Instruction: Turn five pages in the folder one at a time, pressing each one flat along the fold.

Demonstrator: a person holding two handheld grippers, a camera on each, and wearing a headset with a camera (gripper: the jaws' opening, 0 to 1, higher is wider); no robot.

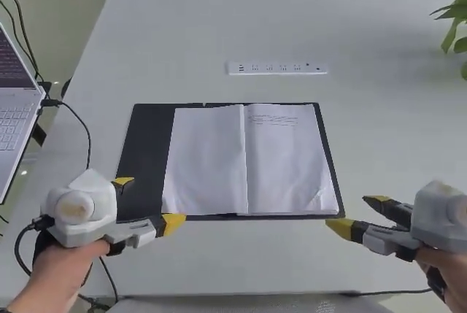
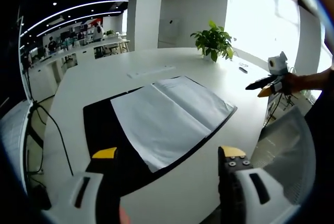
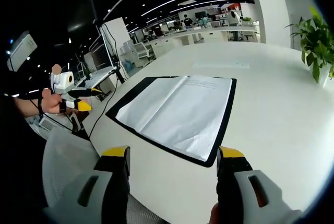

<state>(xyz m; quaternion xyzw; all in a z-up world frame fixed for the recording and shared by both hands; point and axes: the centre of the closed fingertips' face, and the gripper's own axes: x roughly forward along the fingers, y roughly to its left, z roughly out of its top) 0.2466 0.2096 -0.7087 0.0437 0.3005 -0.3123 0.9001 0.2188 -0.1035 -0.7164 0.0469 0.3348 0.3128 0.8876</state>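
Note:
A black folder (image 1: 146, 152) lies open on the white table, with white pages (image 1: 248, 160) spread either side of a centre fold. It also shows in the left gripper view as the folder (image 2: 104, 125) and in the right gripper view as the folder (image 3: 177, 109). My left gripper (image 1: 149, 203) hovers open just off the folder's near left corner. My right gripper (image 1: 359, 214) hovers open just off its near right corner. Both hold nothing. The yellow-tipped fingers (image 2: 104, 153) frame the folder in the left gripper view, as do the fingertips (image 3: 229, 153) in the right gripper view.
A white power strip (image 1: 277, 68) lies beyond the folder. A laptop (image 1: 11, 116) with a cable (image 1: 80, 120) sits at the left table edge. A green plant (image 1: 456, 14) stands at the far right. A chair back (image 3: 68, 166) is close to the near table edge.

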